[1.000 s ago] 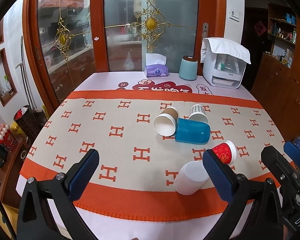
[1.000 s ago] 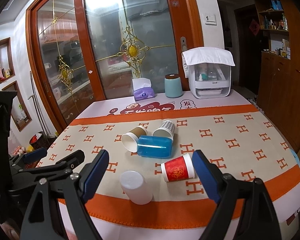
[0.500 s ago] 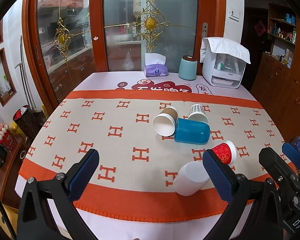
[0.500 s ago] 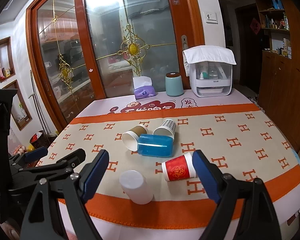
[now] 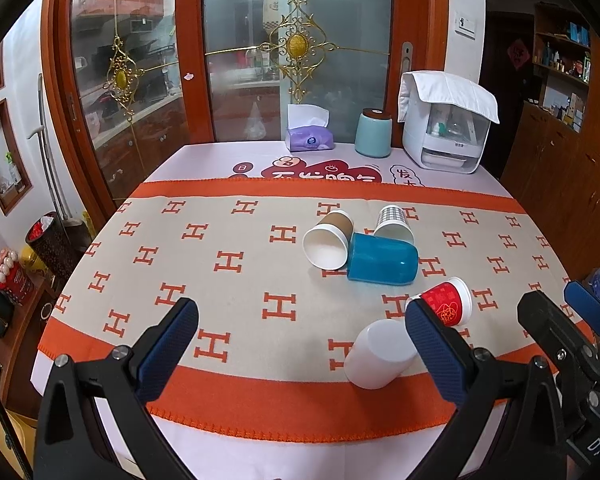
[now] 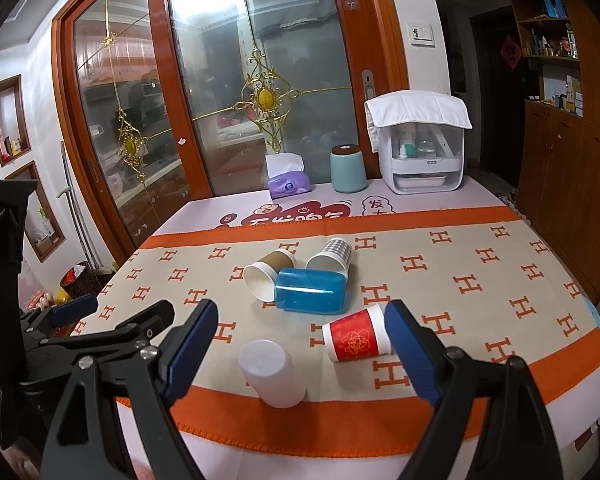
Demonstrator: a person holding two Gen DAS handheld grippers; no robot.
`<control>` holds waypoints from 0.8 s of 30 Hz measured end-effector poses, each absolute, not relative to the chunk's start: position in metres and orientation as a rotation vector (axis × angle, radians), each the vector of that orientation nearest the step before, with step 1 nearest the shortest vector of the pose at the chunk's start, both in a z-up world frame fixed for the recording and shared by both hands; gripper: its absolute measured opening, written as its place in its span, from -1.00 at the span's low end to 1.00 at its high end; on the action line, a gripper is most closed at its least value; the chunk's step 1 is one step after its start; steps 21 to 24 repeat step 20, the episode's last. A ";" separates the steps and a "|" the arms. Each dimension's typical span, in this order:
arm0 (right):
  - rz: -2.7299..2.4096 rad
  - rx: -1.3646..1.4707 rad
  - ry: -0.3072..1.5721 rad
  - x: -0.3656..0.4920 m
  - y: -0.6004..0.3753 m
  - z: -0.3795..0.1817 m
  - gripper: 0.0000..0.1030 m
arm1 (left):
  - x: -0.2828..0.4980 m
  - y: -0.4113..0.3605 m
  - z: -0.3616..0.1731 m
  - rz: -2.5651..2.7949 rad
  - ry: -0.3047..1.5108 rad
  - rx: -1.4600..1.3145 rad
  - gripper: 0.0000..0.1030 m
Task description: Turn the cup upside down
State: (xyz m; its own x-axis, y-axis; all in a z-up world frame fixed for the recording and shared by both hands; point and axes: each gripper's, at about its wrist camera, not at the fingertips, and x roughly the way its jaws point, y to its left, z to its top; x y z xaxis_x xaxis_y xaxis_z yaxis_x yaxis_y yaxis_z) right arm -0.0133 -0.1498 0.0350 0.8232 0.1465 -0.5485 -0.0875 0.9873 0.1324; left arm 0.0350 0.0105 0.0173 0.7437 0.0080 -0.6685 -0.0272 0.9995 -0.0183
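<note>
Several cups lie on their sides on the orange-and-beige cloth. A blue cup (image 5: pixel 382 260) (image 6: pixel 310 290) lies in the middle, with a brown paper cup (image 5: pixel 327 240) (image 6: pixel 265 275) at its left and a checked cup (image 5: pixel 394 224) (image 6: pixel 331 255) behind it. A red paper cup (image 5: pixel 448 306) (image 6: pixel 356 339) and a white plastic cup (image 5: pixel 380 354) (image 6: pixel 273 372) lie nearer the front edge. My left gripper (image 5: pixel 300 344) is open and empty above the front edge. My right gripper (image 6: pixel 300 348) is open and empty, with the white and red cups between its fingers in view.
At the table's back stand a purple tissue box (image 5: pixel 309 136), a teal canister (image 5: pixel 373 133) and a white appliance under a towel (image 5: pixel 444 136). Glass doors with wooden frames stand behind. A wooden cabinet (image 6: pixel 572 152) is at the right.
Both grippers have stayed open and nearly still. The cups have not moved.
</note>
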 end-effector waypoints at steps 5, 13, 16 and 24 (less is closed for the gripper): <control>0.124 0.102 0.590 -0.013 -0.151 0.036 0.66 | 0.035 0.010 0.017 0.019 0.732 -0.026 0.99; 0.125 0.104 0.592 -0.013 -0.151 0.035 0.66 | 0.035 0.010 0.017 0.019 0.732 -0.025 0.99; 0.125 0.103 0.591 -0.013 -0.151 0.035 0.67 | 0.035 0.010 0.017 0.019 0.732 -0.025 0.99; 0.124 0.104 0.592 -0.013 -0.152 0.035 0.66 | 0.035 0.010 0.017 0.020 0.733 -0.024 0.99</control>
